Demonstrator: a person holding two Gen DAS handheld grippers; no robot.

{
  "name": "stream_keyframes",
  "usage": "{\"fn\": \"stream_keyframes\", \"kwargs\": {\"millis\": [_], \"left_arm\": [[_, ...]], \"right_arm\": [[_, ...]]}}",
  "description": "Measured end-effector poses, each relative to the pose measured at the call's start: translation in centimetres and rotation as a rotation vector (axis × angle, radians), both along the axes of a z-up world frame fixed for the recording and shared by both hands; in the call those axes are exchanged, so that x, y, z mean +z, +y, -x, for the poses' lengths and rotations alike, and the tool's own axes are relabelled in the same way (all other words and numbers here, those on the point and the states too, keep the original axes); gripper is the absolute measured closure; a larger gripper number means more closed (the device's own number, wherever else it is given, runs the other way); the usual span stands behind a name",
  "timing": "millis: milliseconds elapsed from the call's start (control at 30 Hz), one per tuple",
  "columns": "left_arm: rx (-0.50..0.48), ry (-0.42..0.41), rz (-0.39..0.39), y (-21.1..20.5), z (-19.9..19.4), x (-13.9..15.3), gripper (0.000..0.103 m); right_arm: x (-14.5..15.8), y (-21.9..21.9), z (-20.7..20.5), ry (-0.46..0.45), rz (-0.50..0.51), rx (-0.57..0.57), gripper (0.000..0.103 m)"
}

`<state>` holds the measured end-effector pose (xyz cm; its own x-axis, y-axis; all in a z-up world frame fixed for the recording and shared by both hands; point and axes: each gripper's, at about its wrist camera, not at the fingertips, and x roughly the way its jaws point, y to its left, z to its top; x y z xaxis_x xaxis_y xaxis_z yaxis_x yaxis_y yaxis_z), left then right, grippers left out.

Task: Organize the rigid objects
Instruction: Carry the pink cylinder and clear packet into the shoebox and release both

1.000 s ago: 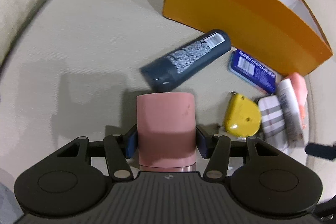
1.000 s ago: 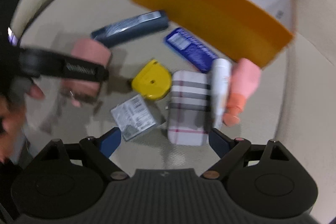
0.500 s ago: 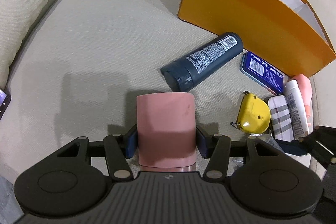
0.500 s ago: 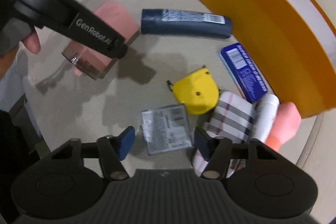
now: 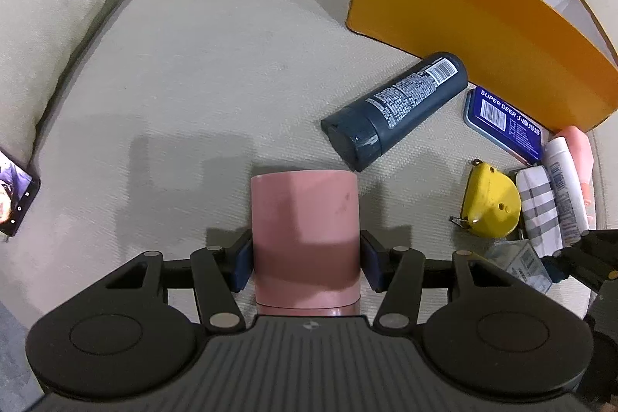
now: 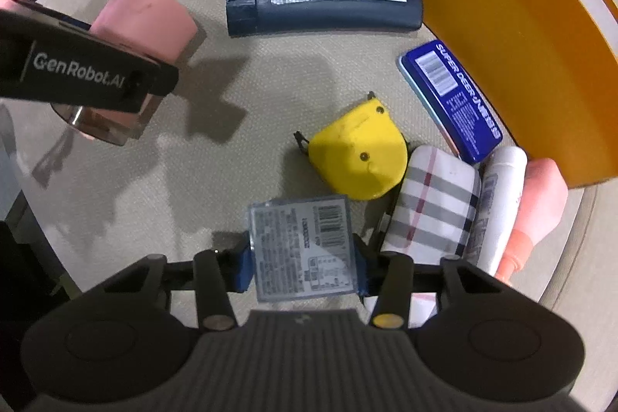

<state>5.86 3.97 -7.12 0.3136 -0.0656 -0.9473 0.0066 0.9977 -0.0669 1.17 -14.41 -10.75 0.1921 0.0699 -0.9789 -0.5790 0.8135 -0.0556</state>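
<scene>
While both tongs already carry something, the orange box looks empty as far as its inside can be seen.

The left tongs are pinching a pink cup, held above the sofa cushion. The right tongs are closing on a flat grey packet, which is between the pads and seems just gripped. On the cushion, near the box, are left a dark bottle, a blue tin, a yellow tape measure, a checked case, a white tube and a pink bottle. I judge the task is at an early stage: two things in hand, six more to collect.
</scene>
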Motion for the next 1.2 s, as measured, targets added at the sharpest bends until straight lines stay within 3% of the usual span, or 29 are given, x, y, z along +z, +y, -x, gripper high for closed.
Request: {"fn": "stream_keyframes", "kwargs": {"millis": [567, 900, 1200], "left_arm": [[-0.023, -0.069, -0.011, -0.1, 1.2, 3.2, 0.04], [-0.027, -0.159, 0.021, -0.3, 1.4, 7.8, 0.04], [-0.079, -0.292, 0.034, -1.5, 2.8, 12.8, 0.04]], "right_arm": [[5.2, -2.8, 1.2, -0.078, -0.078, -0.155, 0.054], [11.9, -5.1, 2.0, -0.173, -0.189, -0.313, 0.054], [17.3, -7.5, 3.1, -0.25, -0.27, -0.424, 0.054]]}}
